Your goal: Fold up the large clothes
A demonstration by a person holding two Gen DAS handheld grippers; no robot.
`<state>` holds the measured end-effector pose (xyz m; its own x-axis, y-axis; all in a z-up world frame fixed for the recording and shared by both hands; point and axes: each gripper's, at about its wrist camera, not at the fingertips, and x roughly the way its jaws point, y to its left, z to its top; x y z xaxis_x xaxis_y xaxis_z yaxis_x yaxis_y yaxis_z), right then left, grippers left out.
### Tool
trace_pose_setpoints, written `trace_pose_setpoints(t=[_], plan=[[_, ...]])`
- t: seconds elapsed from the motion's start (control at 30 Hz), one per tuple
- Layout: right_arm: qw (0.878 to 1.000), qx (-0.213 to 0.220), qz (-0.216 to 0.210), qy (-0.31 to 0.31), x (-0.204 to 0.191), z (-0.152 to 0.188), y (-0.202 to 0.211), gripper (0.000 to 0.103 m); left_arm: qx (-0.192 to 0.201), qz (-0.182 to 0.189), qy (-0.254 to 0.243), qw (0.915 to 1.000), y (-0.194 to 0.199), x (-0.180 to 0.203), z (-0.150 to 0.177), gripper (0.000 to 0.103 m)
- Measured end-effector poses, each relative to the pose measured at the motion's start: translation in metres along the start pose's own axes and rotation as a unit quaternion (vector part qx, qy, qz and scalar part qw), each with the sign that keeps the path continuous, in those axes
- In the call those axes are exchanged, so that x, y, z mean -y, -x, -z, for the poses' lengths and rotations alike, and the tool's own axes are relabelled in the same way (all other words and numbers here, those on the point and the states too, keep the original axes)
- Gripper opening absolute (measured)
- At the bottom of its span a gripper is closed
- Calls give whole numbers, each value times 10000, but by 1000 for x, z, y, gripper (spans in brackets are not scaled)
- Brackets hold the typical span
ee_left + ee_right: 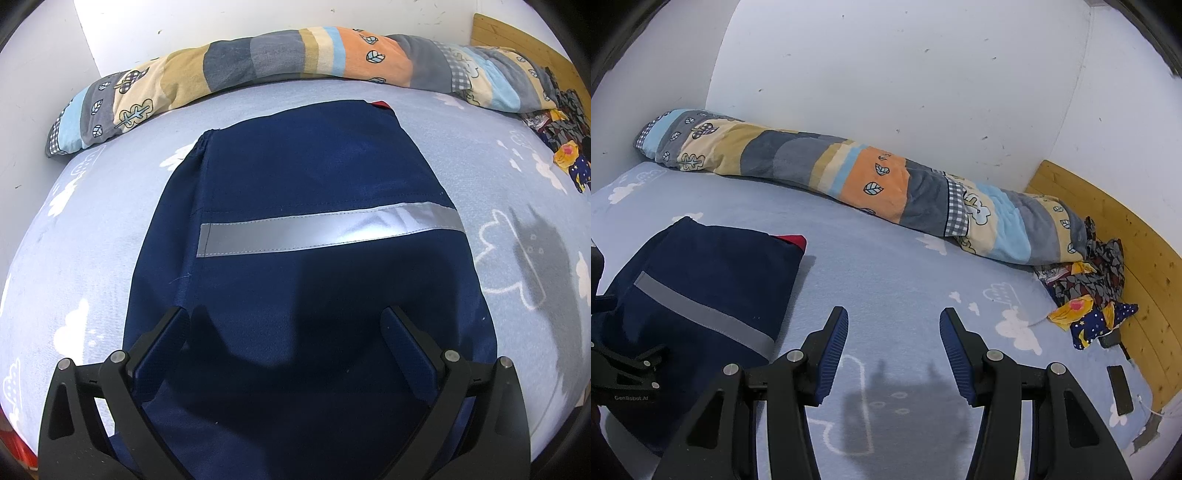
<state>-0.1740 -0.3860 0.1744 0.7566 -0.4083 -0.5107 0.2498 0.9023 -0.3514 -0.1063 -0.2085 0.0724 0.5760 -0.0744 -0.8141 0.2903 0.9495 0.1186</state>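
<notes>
- Holding the left gripper [284, 325] over the near end of the navy garment [303, 206], we are keeping its fingers spread wide; the fabric is lying between them but the pads are not pinching it.
- We are seeing the navy garment lying folded into a compact stack on the light-blue sheet [92, 206], toward the near left of the bed, with a grey reflective stripe [325, 229] running across it and a red bit [792, 240] peeking out at its far edge.
- We are holding the right gripper [894, 325] to the right of the stack, over bare sheet, jaws apart with nothing between them, casting a shadow on the cloud print.
- We are noting a rolled patterned quilt [849, 177] lying along the far wall, well apart from the garment.
- We are also seeing a pile of colourful clothes [1089, 280] sitting far right by the wooden headboard [1145, 266], and a dark phone [1121, 389] lying near it.
</notes>
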Motion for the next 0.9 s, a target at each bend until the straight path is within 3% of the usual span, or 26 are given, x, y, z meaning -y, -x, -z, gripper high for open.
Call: trace_pose_setpoints(t=[0.6, 0.67, 0.7, 0.8, 0.9], plan=[[10000, -11, -66, 63, -7, 2, 0, 59, 16, -77, 51, 10000, 1, -6, 1, 103], [9992, -118, -382, 23, -11, 3, -1, 63, -4, -103, 218, 9997, 0, -16, 1, 103], [9969, -259, -739, -79, -11, 5, -4, 64, -47, -134, 287, 9995, -1, -20, 2, 103], [9730, -960, -2075, -321, -21, 14, -21, 61, -307, -368, 471, 9977, -10, -33, 6, 103], [9551, -1390, -2608, -192, -45, 27, -28, 60, -497, -259, 669, 9962, -16, -42, 10, 103]])
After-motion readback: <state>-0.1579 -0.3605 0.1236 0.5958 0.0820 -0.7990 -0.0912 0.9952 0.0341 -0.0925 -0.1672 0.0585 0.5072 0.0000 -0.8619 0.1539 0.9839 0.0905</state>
